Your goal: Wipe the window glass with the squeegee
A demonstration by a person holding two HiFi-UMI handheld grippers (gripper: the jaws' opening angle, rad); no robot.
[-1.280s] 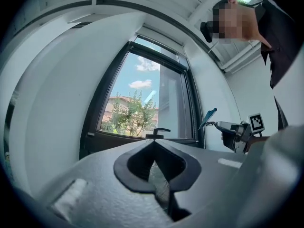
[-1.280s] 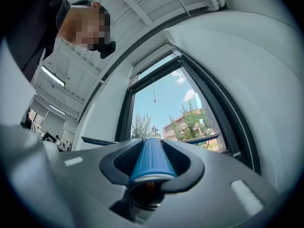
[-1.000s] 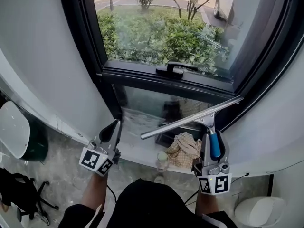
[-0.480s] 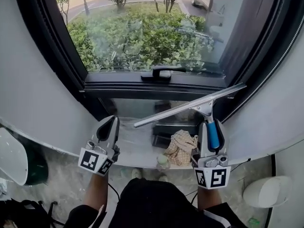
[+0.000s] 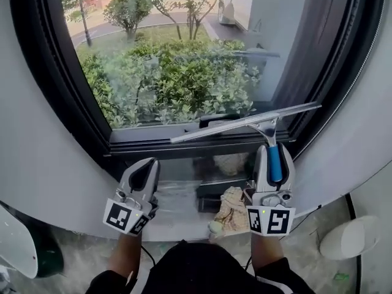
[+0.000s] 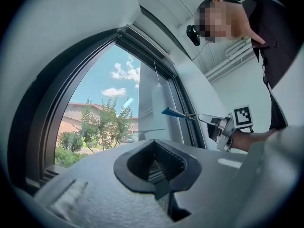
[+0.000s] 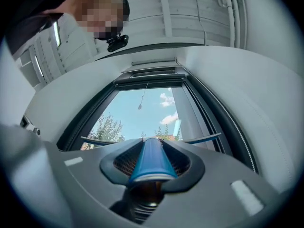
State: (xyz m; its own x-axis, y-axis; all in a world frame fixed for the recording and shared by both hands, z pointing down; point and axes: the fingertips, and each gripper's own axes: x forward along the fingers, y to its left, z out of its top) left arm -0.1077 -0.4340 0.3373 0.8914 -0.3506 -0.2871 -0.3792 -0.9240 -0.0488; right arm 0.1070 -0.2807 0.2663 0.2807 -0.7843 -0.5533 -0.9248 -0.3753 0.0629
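Note:
My right gripper [image 5: 273, 158] is shut on the blue handle of the squeegee [image 5: 274, 163]. Its long metal blade [image 5: 245, 122] lies slantwise across the bottom of the window glass [image 5: 177, 60], higher at the right. In the right gripper view the blue handle [image 7: 151, 159] fills the jaws, and the blade's ends [image 7: 202, 138] show on either side. My left gripper [image 5: 146, 173] is shut and holds nothing, low and left of the blade, before the dark sill. From the left gripper view the squeegee [image 6: 183, 116] and the right gripper [image 6: 225, 127] show at the right.
A black window frame [image 5: 61, 97] surrounds the glass, with a handle [image 5: 217, 120] behind the blade. A crumpled cloth [image 5: 231, 210] lies on the ledge below, between the grippers. A white bin [image 5: 346, 237] stands at the right, and a dark green one [image 5: 46, 256] at the lower left.
The squeegee has risen from the lower pane up to the bottom of the big glass. Both grippers moved upward, and the view tilted up toward the window.

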